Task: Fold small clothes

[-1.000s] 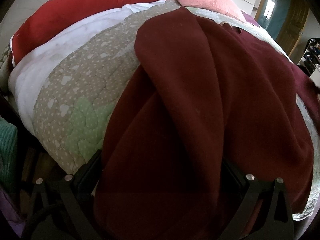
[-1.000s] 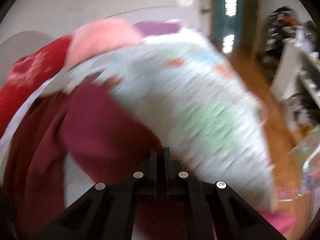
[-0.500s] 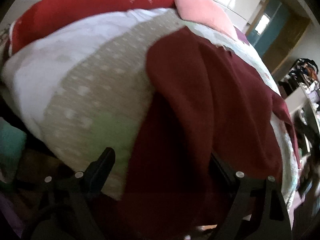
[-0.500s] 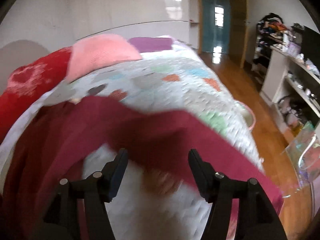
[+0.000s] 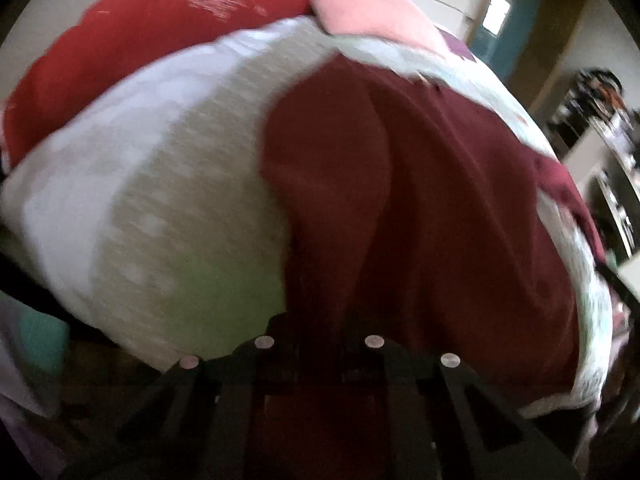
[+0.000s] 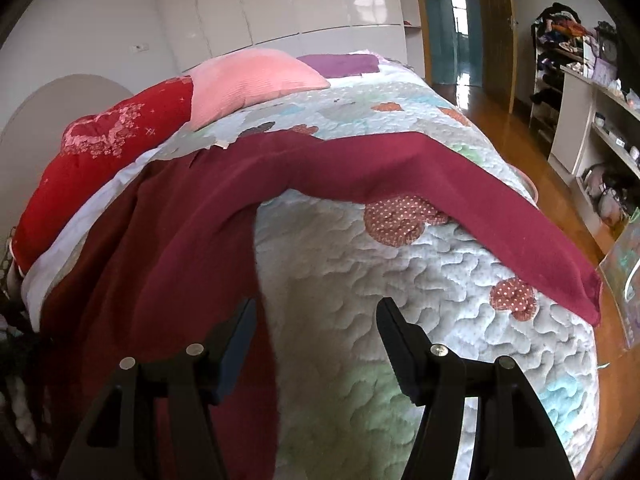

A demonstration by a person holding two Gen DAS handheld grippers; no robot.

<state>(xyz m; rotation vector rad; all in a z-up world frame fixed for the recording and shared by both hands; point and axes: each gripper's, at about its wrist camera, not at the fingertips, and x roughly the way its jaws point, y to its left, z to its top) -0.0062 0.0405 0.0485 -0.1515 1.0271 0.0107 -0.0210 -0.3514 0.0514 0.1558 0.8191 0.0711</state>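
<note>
A dark red garment lies spread over the quilted bed. In the left wrist view my left gripper is shut on the garment's near hem at the bed's edge; the view is blurred. In the right wrist view the garment lies at the left, with one long sleeve stretched flat to the right across the quilt. My right gripper is open and empty above the quilt, beside the garment's body edge. Its left finger is close to the cloth.
The patchwork quilt covers the bed. A red pillow and a pink pillow lie at the head. White shelves and a wooden floor are to the right. A white sheet shows at the left.
My left gripper has closed from open onto the garment's hem. My right gripper has opened, let go of the sleeve, and the sleeve now lies flat on the quilt.
</note>
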